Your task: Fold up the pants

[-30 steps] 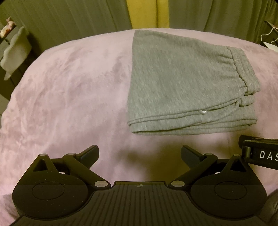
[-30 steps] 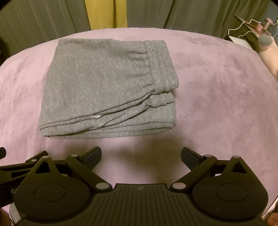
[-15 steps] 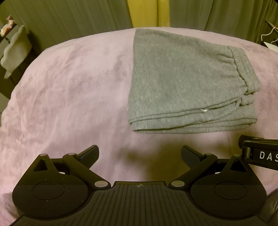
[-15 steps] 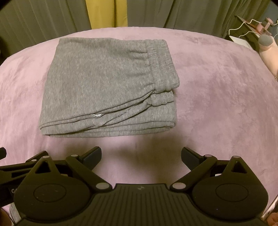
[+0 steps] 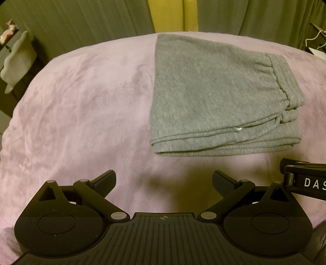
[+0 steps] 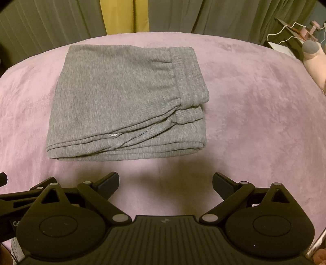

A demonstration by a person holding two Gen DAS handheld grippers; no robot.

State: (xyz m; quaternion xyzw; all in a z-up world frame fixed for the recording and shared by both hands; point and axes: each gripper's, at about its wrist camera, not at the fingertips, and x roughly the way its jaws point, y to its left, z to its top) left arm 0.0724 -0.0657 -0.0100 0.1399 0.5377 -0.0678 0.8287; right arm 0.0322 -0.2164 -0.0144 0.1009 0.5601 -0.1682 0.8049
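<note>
Grey sweatpants [image 5: 220, 95] lie folded into a flat stack on the pink blanket [image 5: 81, 114], waistband at the right; they also show in the right wrist view [image 6: 126, 97]. My left gripper [image 5: 164, 180] is open and empty, held above the blanket in front of the stack's near left corner. My right gripper [image 6: 165, 181] is open and empty, in front of the stack's near edge. Neither touches the pants. Part of the right gripper [image 5: 305, 181] shows at the right edge of the left wrist view.
The pink blanket [image 6: 254, 114] covers a bed. Dark curtains [image 6: 203, 16] with a yellow strip hang behind it. A white object [image 5: 16, 59] stands at the far left. A pink item [image 6: 313, 59] and a white cable lie at the far right.
Both grippers have shifted only slightly; the pants sit a little lower in the views. Nothing was gripped or released.
</note>
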